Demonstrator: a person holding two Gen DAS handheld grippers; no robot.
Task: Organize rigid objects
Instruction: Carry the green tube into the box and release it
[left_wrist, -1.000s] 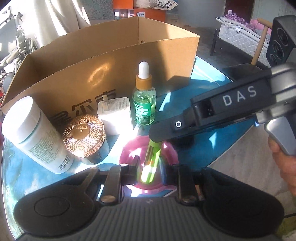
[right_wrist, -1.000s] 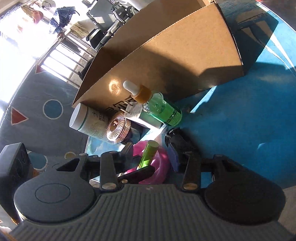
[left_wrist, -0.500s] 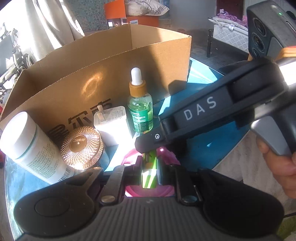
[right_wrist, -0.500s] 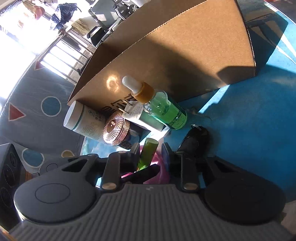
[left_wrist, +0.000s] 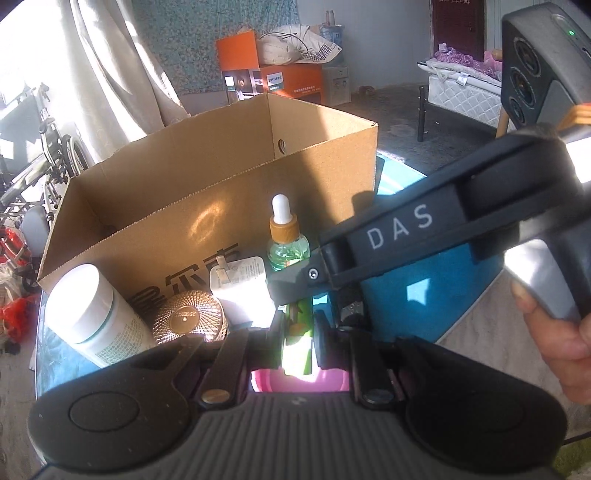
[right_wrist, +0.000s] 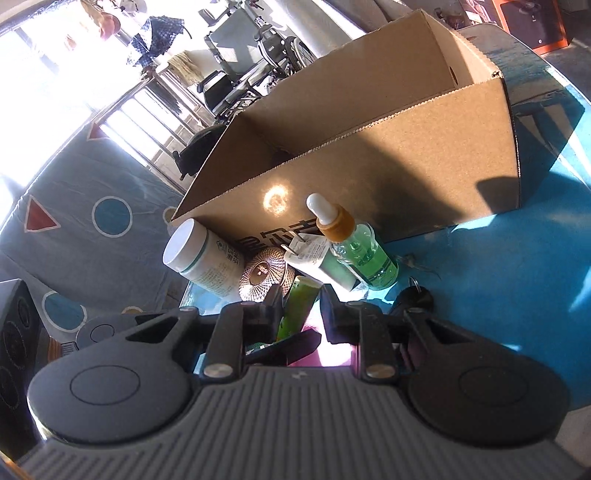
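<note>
A lime-green tube (left_wrist: 300, 314) stands over a pink bowl (left_wrist: 299, 382). My left gripper (left_wrist: 299, 326) is shut on its lower part. My right gripper (left_wrist: 295, 291) reaches in from the right, its black finger crossing the tube's upper end. In the right wrist view the green tube (right_wrist: 297, 314) sits between the right gripper's (right_wrist: 301, 297) jaws, which are closing and press on both its sides. A dark finger of the left gripper (right_wrist: 295, 343) shows just below, with the pink bowl (right_wrist: 314, 354) under it.
An open cardboard box (left_wrist: 221, 206) stands behind on the blue table (left_wrist: 424, 288). Before it stand a green dropper bottle (left_wrist: 288, 247), a white charger (left_wrist: 240, 284), a gold-lidded jar (left_wrist: 188, 317) and a white bottle (left_wrist: 92, 317). A black key (right_wrist: 412, 297) lies right of the bowl.
Both grippers have risen a little with the green tube, showing more of the box's inside. The right jaws have narrowed from wide apart onto the tube.
</note>
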